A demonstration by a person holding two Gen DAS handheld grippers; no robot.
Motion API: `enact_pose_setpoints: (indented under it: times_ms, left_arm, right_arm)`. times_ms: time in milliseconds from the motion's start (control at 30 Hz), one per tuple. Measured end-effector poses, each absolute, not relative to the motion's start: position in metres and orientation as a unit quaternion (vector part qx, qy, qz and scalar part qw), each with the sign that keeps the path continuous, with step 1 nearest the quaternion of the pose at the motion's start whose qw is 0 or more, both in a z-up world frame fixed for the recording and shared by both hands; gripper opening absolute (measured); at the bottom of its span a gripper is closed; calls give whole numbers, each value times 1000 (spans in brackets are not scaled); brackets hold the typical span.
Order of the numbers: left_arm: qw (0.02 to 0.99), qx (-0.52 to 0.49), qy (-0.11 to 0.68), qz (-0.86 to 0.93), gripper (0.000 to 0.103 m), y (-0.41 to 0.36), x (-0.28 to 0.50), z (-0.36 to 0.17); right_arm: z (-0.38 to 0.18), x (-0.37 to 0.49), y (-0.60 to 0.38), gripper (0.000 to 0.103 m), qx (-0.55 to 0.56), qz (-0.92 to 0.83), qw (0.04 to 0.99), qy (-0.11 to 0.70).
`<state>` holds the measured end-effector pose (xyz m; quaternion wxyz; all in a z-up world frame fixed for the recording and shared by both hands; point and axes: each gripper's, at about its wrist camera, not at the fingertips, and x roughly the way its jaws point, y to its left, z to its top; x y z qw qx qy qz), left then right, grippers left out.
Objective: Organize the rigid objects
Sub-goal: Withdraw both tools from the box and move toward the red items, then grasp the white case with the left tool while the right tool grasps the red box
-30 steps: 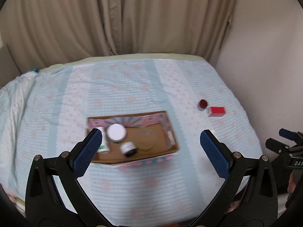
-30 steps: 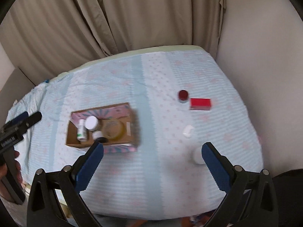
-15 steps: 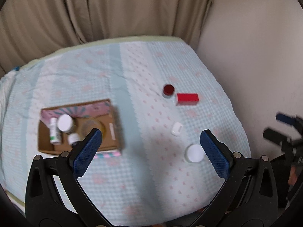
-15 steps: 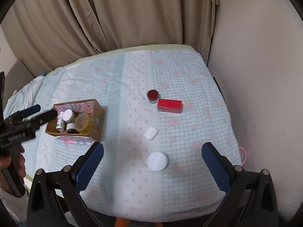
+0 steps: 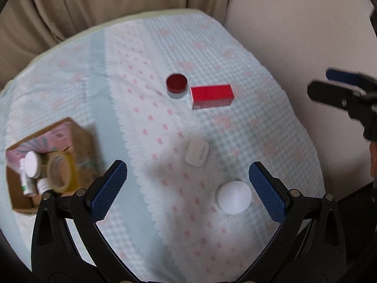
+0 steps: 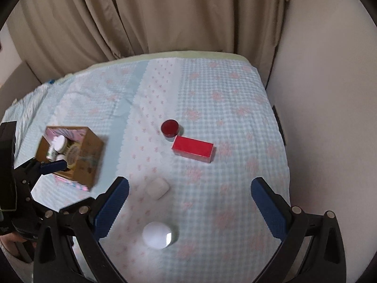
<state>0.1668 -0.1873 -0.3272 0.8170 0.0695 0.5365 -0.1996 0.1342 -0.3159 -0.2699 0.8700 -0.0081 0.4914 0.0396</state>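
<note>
Both tongs, left [image 5: 187, 189] and right [image 6: 189, 208], hang wide and empty above the bed [image 6: 235, 89], likely sizing up the white jar [image 6: 157, 235] bound for the box [image 6: 82, 158].

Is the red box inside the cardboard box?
No, the red box lies on the bedspread beside the red jar, apart from the cardboard box.

A bed [image 6: 235, 108] is filling most of both views, wearing a pale blue checked sheet [image 5: 259, 122] with pink flower prints and a white scalloped band running down its middle. Beige curtains [image 6: 165, 16] are hanging in folds behind the far edge of the bed. A plain cream wall [image 6: 325, 94] is standing along the bed's right side, meeting the curtains at the corner.
</note>
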Motion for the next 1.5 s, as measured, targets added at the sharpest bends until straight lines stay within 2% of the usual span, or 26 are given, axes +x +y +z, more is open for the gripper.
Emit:
enact_pose_setpoints:
  times_ms: [200,400,567,633,833,1067,1133,1200,1500]
  left_arm:
    - [800,98,551,-218,101,-210,192,-382]
    - [785,130,560,-232,88,-231,203,-438]
    - [777,148,563,-240,85,-243,204,-475]
    - [770,161,566,-246,72,-248,205,-488]
    - [752,187,580,-251,66,-257,212,-512]
    - [740,191,590,-261,63,-265,221,-515]
    - [740,192,591,-258,52,-265,222,-514]
    - [740,189,592,-257,42,-262,226,-512]
    - [745,169,593,-257,41,-244,230,-508]
  right_arm:
    - [-314,185,-328,103,-34,64,866,495]
    - [-359,234,-324,103,-96,108,848,509]
    - [-405,264,-316,103,-158,169,814,533]
    - [-420,273,-314,99,-181,192,800,539]
    - [-453,293,-304,97,-250,244,761,547]
    - [-494,309,-288,71,-324,295,685,582]
    - [-499,311,-284,66,-333,305,673,586]
    - [-502,311,-280,51,-341,312,664,588]
    - [-502,300,-264,43,-360,296,665,584]
